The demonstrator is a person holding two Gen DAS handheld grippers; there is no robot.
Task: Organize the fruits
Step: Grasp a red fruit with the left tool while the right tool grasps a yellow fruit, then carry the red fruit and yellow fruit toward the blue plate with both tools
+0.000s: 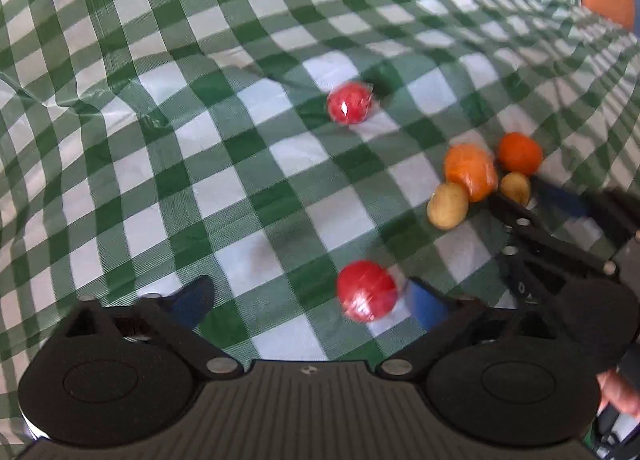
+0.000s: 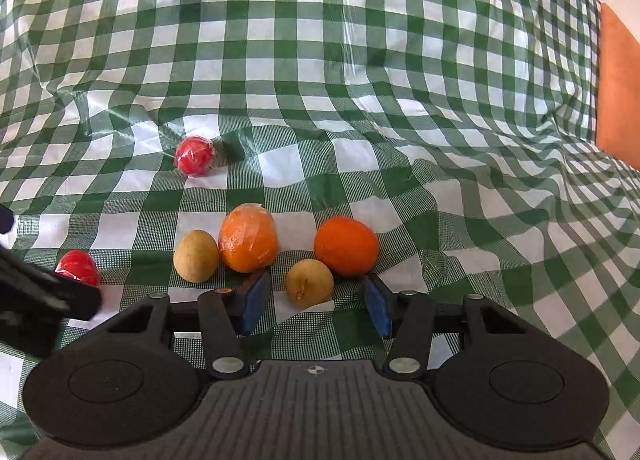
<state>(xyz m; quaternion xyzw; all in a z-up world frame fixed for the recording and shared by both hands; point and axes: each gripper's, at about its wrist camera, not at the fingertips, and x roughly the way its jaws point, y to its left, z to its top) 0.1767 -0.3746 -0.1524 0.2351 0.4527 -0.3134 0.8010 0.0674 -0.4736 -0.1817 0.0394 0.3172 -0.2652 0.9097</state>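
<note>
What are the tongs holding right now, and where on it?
Nothing. The right tongs straddle a small yellow-brown fruit without touching; the left tongs are beside a red fruit, not gripping.

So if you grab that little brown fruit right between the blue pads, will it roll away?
Probably it could. The little brown fruit looks round and smooth, so a push may send it rolling on the wrinkly tablecloth. It looks firm, not squishy. The right gripper has a pad either side without touching, so squeezing evenly should trap it.
</note>
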